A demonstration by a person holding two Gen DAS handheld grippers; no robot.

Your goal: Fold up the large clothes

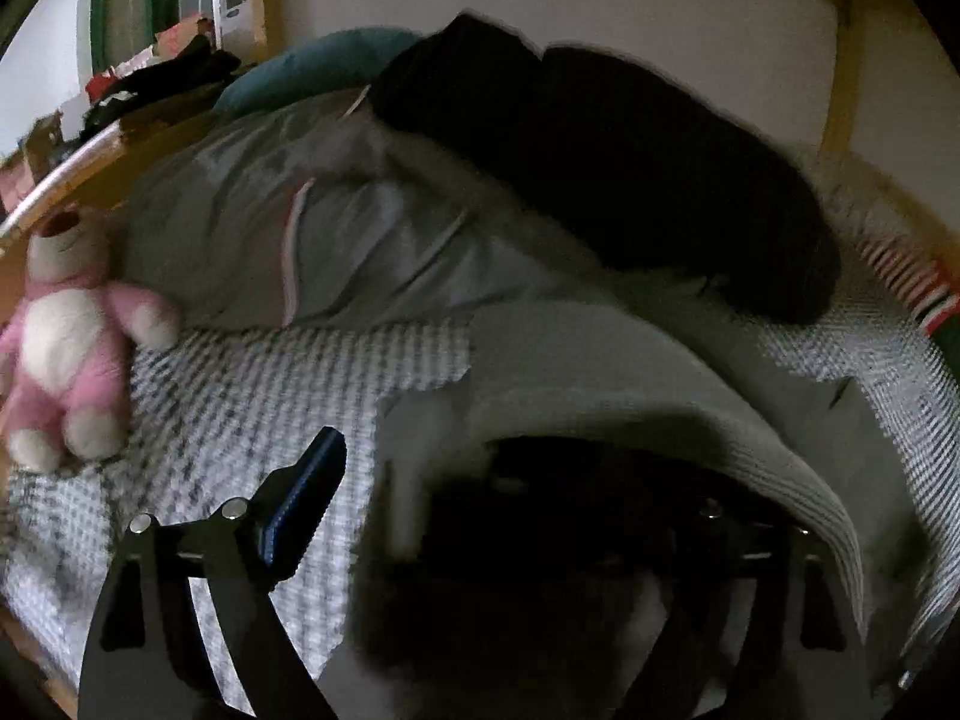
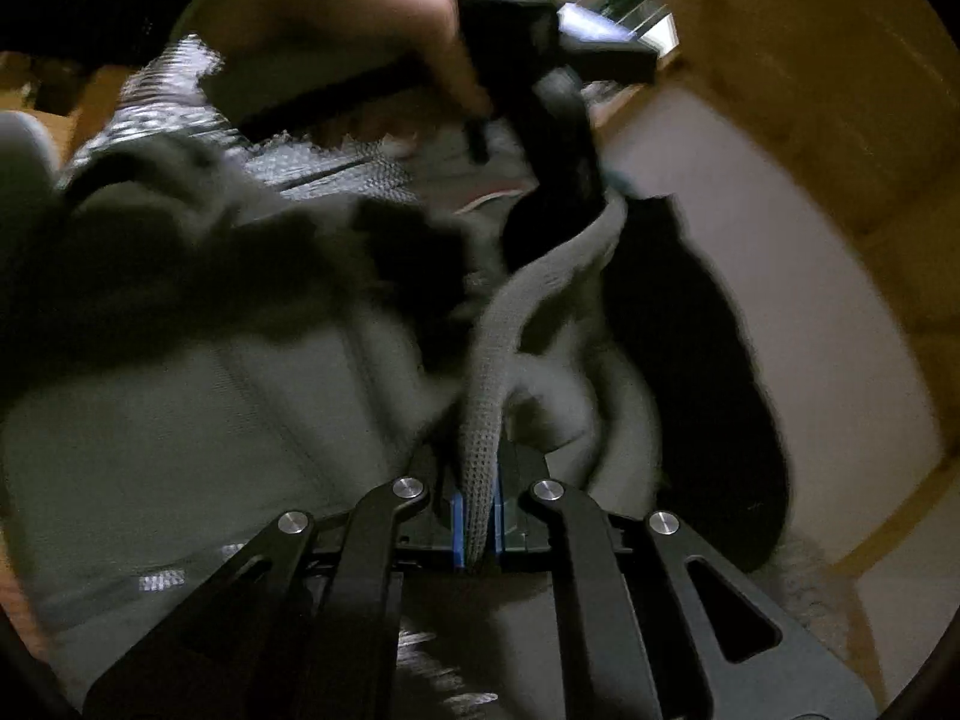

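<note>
A large grey garment with a ribbed hem [image 1: 690, 420] lies on the bed and drapes over my left gripper [image 1: 480, 516]. Its left finger [image 1: 306, 498], with a blue pad, stands wide apart; the right finger is hidden under the cloth. In the right wrist view my right gripper [image 2: 478, 516] is shut on the ribbed grey hem [image 2: 486, 384], which runs up between the blue pads. The grey garment [image 2: 180, 408] spreads to the left. The other hand and the left gripper [image 2: 540, 90] show at the top.
A grey quilted blanket [image 1: 288, 240] and a black garment [image 1: 630, 168] lie at the back of the bed. A pink plush bear [image 1: 66, 336] sits at the left on the checked bedsheet [image 1: 240, 408]. A wooden bed frame [image 2: 810, 90] and white wall stand behind.
</note>
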